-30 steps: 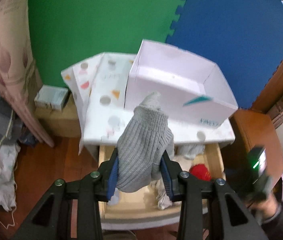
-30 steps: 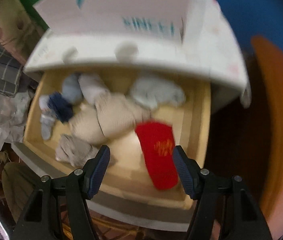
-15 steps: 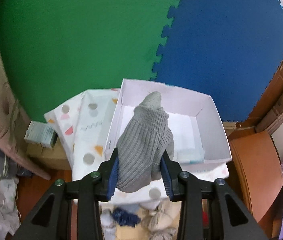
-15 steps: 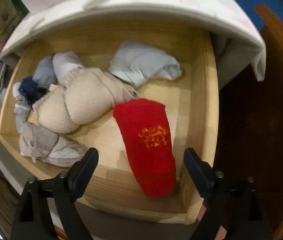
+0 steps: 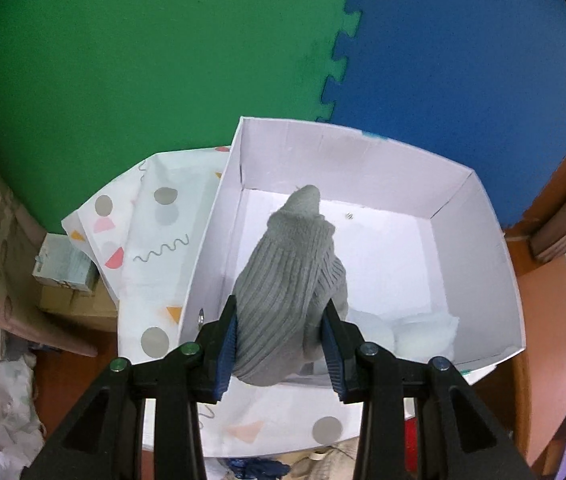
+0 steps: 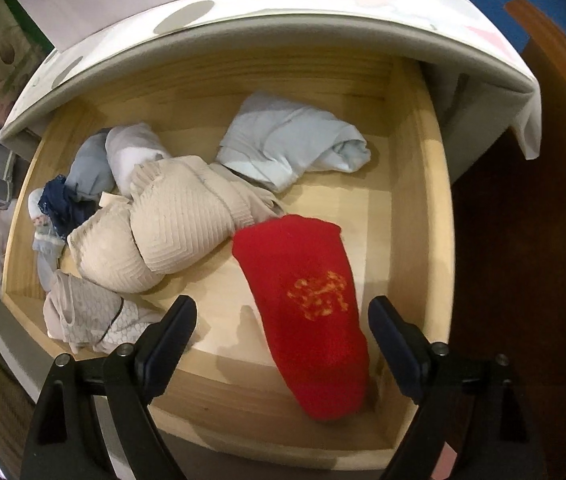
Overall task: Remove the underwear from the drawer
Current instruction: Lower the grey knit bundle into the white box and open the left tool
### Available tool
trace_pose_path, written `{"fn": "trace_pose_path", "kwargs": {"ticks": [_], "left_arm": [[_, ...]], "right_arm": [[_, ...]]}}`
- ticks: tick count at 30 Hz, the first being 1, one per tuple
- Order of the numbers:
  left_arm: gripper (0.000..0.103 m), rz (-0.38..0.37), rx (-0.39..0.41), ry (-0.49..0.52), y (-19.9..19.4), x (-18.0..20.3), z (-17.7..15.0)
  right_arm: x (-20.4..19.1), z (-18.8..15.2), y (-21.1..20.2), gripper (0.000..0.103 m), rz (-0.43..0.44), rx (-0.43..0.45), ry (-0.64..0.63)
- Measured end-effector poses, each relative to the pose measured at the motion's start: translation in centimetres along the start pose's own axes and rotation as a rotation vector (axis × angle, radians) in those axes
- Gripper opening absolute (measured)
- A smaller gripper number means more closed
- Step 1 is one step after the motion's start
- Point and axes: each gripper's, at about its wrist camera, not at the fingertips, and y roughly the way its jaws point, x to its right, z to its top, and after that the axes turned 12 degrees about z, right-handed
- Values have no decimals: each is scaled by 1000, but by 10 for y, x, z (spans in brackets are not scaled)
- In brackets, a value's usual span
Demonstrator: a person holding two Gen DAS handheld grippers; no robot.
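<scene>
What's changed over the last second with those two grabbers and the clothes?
The left hand-held gripper carried the grey ribbed sock from over the drawer to above the white box, keeping it clamped. The right hand-held gripper dropped closer to the red sock and spread its jaws wide, empty. The clothes in the wooden drawer lay undisturbed.

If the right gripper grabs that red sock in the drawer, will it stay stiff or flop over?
The red sock is probably floppy: it is knit fabric lying flat on the drawer floor, so the ends would likely droop. It looks light, and its fuzzy surface should not slip in the fingers. It seems to lie apart from the beige pile, so little should drag along.
</scene>
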Motion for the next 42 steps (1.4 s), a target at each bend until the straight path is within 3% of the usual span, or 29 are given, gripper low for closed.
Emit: {"fn": "trace_pose_path", "kwargs": {"ticks": [9, 20, 29, 32, 42], "left_arm": [[38, 38, -121, -24, 26, 0, -14], [38, 51, -195, -68, 14, 0, -35], [45, 53, -127, -67, -6, 0, -26], [50, 35, -111, -57, -14, -1, -27], [51, 5, -84, -67, -54, -20, -43]], "right_arm": [[6, 4, 2, 86, 10, 29, 36], [20, 2, -5, 85, 27, -5, 116], [18, 6, 6, 85, 16, -110, 107], [14, 8, 11, 84, -2, -127, 98], [5, 11, 25, 83, -18, -159, 70]]}}
